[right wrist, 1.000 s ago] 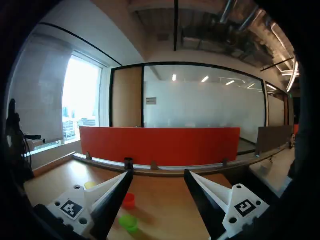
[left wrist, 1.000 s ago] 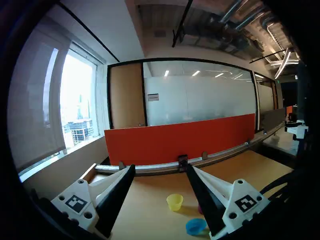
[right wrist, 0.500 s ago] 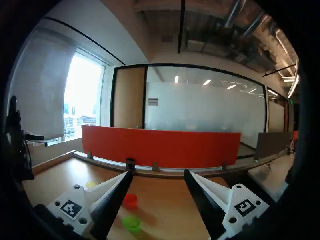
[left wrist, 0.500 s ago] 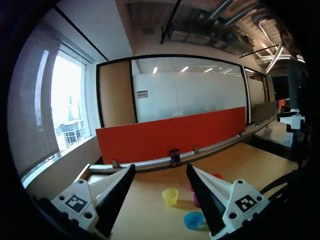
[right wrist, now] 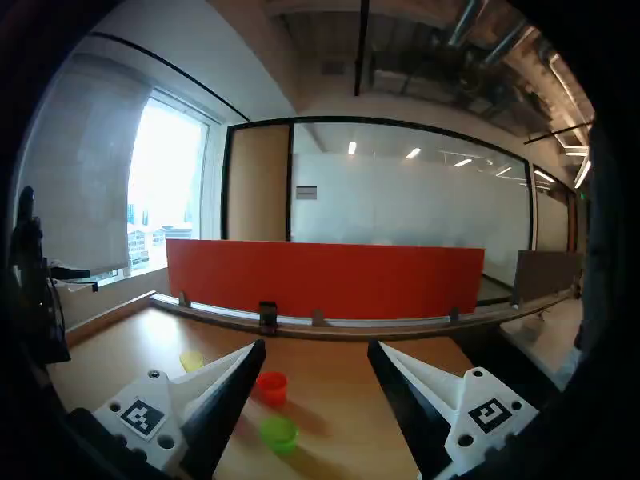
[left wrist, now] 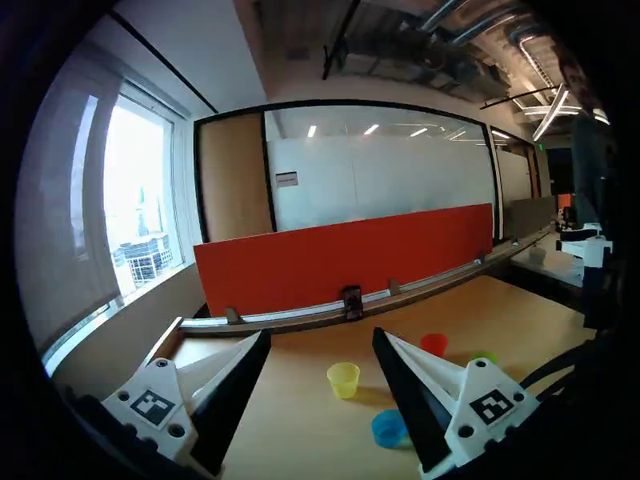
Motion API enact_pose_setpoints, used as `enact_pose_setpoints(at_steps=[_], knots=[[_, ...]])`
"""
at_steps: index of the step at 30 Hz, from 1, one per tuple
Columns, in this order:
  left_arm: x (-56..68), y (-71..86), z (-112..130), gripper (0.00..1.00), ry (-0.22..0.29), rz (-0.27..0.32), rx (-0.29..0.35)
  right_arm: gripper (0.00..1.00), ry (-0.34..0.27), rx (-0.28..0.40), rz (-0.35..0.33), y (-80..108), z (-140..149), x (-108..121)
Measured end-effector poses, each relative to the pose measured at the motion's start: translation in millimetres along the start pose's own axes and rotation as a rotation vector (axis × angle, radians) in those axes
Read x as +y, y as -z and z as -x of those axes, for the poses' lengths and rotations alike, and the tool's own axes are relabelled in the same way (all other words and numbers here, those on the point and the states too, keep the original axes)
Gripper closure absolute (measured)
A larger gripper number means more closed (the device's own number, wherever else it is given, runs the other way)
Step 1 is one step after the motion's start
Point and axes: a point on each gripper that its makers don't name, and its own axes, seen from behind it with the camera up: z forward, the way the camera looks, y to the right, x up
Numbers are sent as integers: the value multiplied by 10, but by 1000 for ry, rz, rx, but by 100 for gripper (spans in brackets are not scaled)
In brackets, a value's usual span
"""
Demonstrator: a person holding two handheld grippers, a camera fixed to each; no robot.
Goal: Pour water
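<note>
L gripper [left wrist: 320, 333]: fingers spread wide, nothing between them, held above the wooden table [left wrist: 288, 416]. In left gripper view, yellow cup [left wrist: 343, 379] stands upright on the table in the gap betw. the fingers, nearer the right-hand finger in pic. Blue cup [left wrist: 389, 428] is upright, closer to camera, partly hidden behind that same finger. Red cup [left wrist: 434, 344] and green cup [left wrist: 482, 357] stand beyond that finger to the right, near each other, apart. Contents of cups: cannot tell. R gripper [right wrist: 314, 344]: fingers likewise wide apart, empty, above the table [right wrist: 352, 400]. In right gripper view, red cup [right wrist: 272, 387] sits just beside the inner edge of the left-hand finger in pic; green cup [right wrist: 278, 433] is nearer camera, betw. the fingers, apart from red; yellow cup [right wrist: 191, 360] is farther left, partly behind that finger. Orange divider panel [left wrist: 344, 260] runs along the far edge of the table; window [left wrist: 136, 216] at left
</note>
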Motion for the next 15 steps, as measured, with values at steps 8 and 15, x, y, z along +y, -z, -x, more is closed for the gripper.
enact_pose_setpoints(at_steps=[8, 15], knots=[[-60, 5, 15, 6, 24, 7, 7, 1, -12, -17, 14, -6, 133, -41], [-48, 38, 130, 6, 0, 34, -12, 0, 2, -29, 13, 40, 186, -68]])
